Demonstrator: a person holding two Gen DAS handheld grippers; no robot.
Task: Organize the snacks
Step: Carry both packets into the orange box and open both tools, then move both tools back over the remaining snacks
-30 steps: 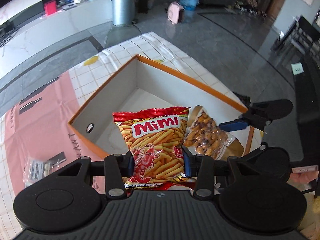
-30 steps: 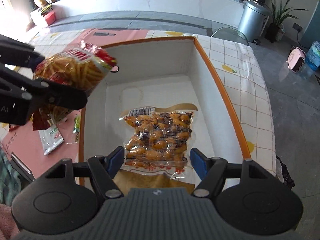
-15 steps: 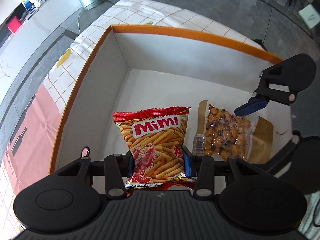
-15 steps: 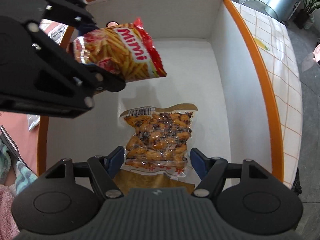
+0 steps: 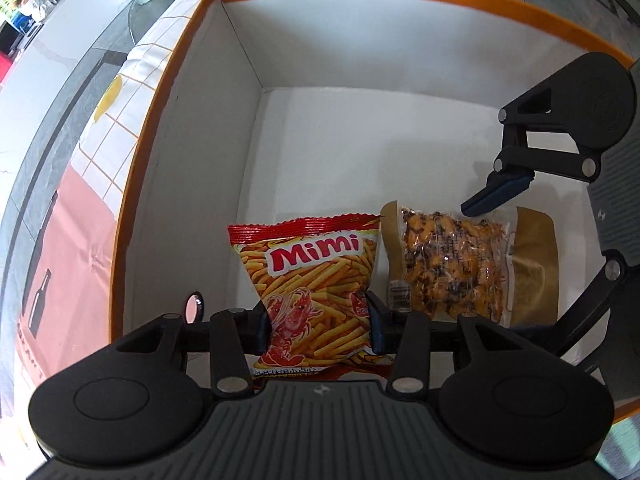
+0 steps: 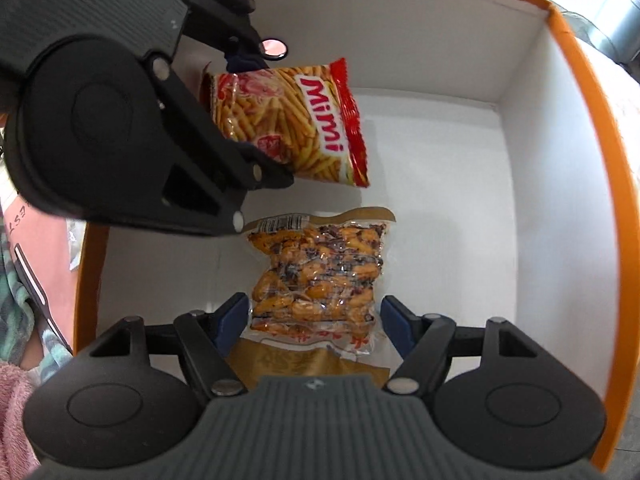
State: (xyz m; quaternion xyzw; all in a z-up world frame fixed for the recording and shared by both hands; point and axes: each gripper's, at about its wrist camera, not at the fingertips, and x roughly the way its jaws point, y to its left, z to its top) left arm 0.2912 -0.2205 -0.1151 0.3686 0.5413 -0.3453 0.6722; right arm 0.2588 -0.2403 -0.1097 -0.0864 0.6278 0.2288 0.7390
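Snacks go into a white box [image 5: 208, 184] with an orange rim: the left gripper [image 5: 318, 320], pointing steeply down, has the red Mimi stick-snack bag [image 5: 320, 280] between its blue pads, and its jaws have just been opening, though the pads look still in contact with the bag. Just beside it, the right gripper [image 6: 310, 320] holds its jaws wide around a clear pack of glazed nuts [image 6: 316, 276], pads apparently clear of it.

Glossy foil Mimi bag [image 5: 316, 284]; clear shiny vacuum pouch [image 6: 316, 276]; matt white cardboard box [image 5: 320, 52]; matt black plastic grippers
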